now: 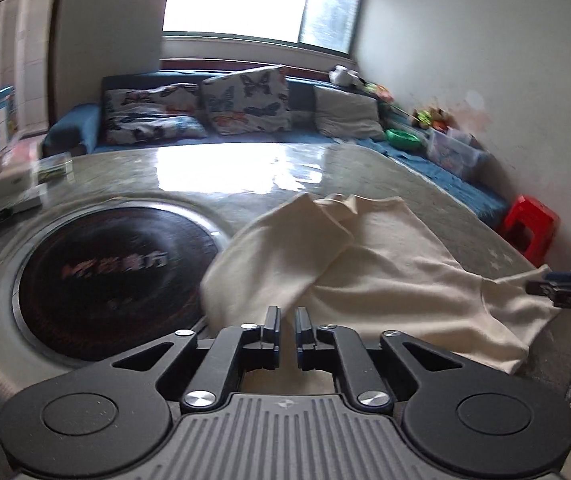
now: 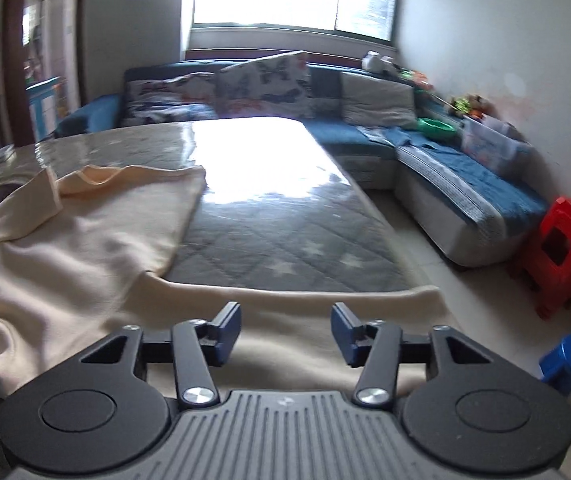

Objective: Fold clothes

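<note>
A cream garment [image 1: 385,264] lies spread on the quilted table cover, with one sleeve folded across its body. It also shows in the right wrist view [image 2: 85,240]. My left gripper [image 1: 287,314] hovers at the garment's near left edge, jaws nearly closed with a narrow gap and nothing clearly between them. My right gripper [image 2: 285,314] is open, just above the garment's near right part. The right gripper also shows at the right edge of the left wrist view [image 1: 565,288].
A round dark hotplate [image 1: 113,268] sits set into the table left of the garment. Boxes [image 1: 25,184] lie at the far left edge. A blue sofa [image 2: 465,184] with cushions wraps behind and right. A red stool [image 2: 561,248] stands on the floor.
</note>
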The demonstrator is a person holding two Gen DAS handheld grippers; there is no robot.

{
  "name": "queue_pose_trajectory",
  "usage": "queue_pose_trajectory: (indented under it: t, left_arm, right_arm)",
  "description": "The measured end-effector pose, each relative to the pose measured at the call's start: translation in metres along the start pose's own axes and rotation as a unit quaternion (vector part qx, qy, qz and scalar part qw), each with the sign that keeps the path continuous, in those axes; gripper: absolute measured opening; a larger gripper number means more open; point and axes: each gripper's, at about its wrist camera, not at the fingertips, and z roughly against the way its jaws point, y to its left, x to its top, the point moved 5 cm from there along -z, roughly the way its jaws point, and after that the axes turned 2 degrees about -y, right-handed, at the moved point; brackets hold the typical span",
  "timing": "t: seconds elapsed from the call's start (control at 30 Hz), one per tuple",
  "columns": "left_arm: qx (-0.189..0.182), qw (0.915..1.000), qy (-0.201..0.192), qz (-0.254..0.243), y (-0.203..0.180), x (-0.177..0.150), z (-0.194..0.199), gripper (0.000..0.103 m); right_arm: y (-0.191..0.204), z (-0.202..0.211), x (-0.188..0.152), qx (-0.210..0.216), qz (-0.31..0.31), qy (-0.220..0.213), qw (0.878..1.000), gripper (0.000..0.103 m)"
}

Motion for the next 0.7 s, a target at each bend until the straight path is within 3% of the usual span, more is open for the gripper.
queue_pose_trajectory:
  t: [0.07,0.13,0.33,0.4,0.6,0.7]
  left_arm:
    - [-0.004,0.9997,0.007,-0.025,-0.009,0.002,-0.015,0.012]
    - [-0.007,0.9986,0.014,-0.050,-0.018,0.004,-0.030,0.028]
    - [0.031,0.9942,0.024,-0.100,-0.018,0.004,-0.061,0.035]
    - [0.038,0.9934,0.028,-0.105,-0.014,0.004,-0.066,0.035]
    - [0.039,0.9945,0.023,-0.094,-0.004,0.004,-0.066,0.034]
    - [0.036,0.9958,0.017,-0.083,0.002,0.005,-0.064,0.015]
  right_arm:
    - [0.012,-0.006,0.003,0.014,0.011,-0.001,1.000,0.057]
    - [0.024,-0.012,0.007,0.027,0.023,-0.001,0.999,0.065]
    - [0.053,-0.035,0.015,0.067,0.044,0.003,0.997,0.083]
    - [0.057,-0.042,0.015,0.071,0.041,0.006,0.997,0.084]
    - [0.062,-0.060,0.010,0.081,0.028,0.018,0.996,0.103]
    - [0.063,-0.062,0.007,0.084,0.026,0.012,0.996,0.103]
